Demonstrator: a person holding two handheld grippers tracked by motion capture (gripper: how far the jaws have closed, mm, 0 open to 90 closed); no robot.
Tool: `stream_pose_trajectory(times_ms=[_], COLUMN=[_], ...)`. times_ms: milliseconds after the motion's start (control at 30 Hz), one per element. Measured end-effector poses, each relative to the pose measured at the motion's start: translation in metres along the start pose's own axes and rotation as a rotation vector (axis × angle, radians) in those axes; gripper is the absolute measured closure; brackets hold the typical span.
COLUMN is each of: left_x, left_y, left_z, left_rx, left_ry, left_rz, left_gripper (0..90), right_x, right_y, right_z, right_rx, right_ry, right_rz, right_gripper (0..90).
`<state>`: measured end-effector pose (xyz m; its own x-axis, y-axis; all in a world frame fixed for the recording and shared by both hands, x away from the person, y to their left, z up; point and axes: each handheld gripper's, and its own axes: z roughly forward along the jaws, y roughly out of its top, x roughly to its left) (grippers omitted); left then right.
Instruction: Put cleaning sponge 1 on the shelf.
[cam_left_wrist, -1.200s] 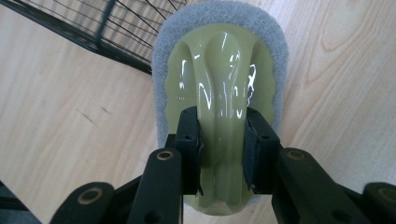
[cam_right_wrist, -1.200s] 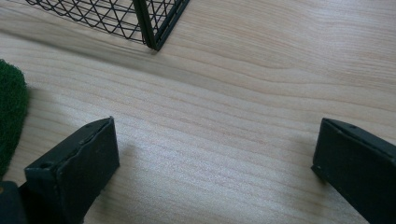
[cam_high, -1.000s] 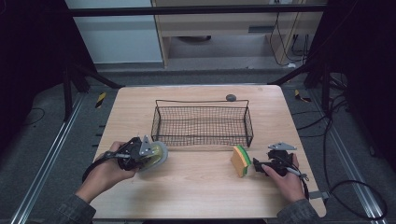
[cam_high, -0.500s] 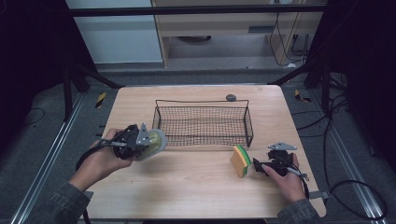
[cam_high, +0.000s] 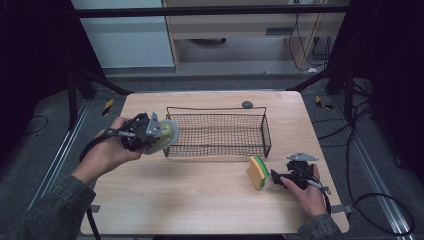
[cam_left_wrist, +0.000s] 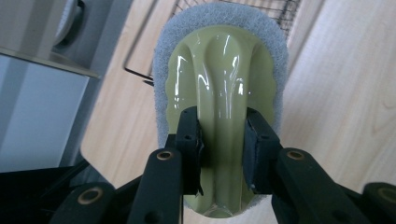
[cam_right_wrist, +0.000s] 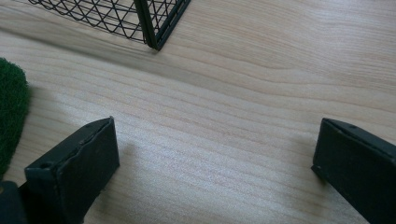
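My left gripper (cam_high: 159, 134) is shut on a pale green scrubber with a grey pad rim (cam_high: 166, 136), held in the air by the left end of the black wire basket (cam_high: 217, 132). In the left gripper view both jaws of my left gripper (cam_left_wrist: 223, 142) pinch the scrubber's glossy green handle ridge (cam_left_wrist: 224, 84). A yellow and green sponge (cam_high: 257, 171) stands on edge at the right front of the table. My right gripper (cam_high: 276, 176) rests on the table just right of it, open. The right gripper view shows my right gripper (cam_right_wrist: 212, 158) with wide jaws over bare wood and the sponge's green face (cam_right_wrist: 11, 109) at left.
The wooden table (cam_high: 200, 210) has free room in front of the basket. A small dark round object (cam_high: 247, 104) lies behind the basket near the far edge. A basket corner (cam_right_wrist: 154, 23) shows ahead of the right gripper. Dark floor and metal frame surround the table.
My left hand has lifted the scrubber off the table and carried it up and back, toward the basket's left end. The right hand and the sponge have stayed put.
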<state>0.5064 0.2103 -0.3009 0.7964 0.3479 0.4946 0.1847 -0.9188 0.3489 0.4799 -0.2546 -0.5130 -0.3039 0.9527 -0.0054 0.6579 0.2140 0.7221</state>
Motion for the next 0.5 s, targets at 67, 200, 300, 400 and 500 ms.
stream_pose_trajectory(times_ms=[67,200,300,400,500], left_x=[0.004,0.017,0.019,0.022,0.025], left_y=[0.001,0.008,0.012,0.018,0.024], left_z=[0.000,0.002,0.008,0.013,0.014], left_rx=[0.000,-0.004,0.000,-0.008,0.002], left_ry=[0.008,0.036,0.054,0.052,0.063], left_rz=[0.002,0.018,0.038,0.053,0.061], left_gripper=[70.6,70.6,70.6,70.7,70.6], right_x=[0.000,0.000,0.000,0.000,0.000], right_y=[0.000,0.000,0.000,0.000,0.000], right_z=[0.000,0.000,0.000,0.000,0.000], right_rx=[0.001,0.002,0.000,-0.002,-0.003], right_ry=[-0.001,-0.002,-0.006,-0.006,-0.005], right_rz=[-0.002,-0.001,-0.009,-0.009,-0.001], right_gripper=[0.6,0.6,0.6,0.7,0.8])
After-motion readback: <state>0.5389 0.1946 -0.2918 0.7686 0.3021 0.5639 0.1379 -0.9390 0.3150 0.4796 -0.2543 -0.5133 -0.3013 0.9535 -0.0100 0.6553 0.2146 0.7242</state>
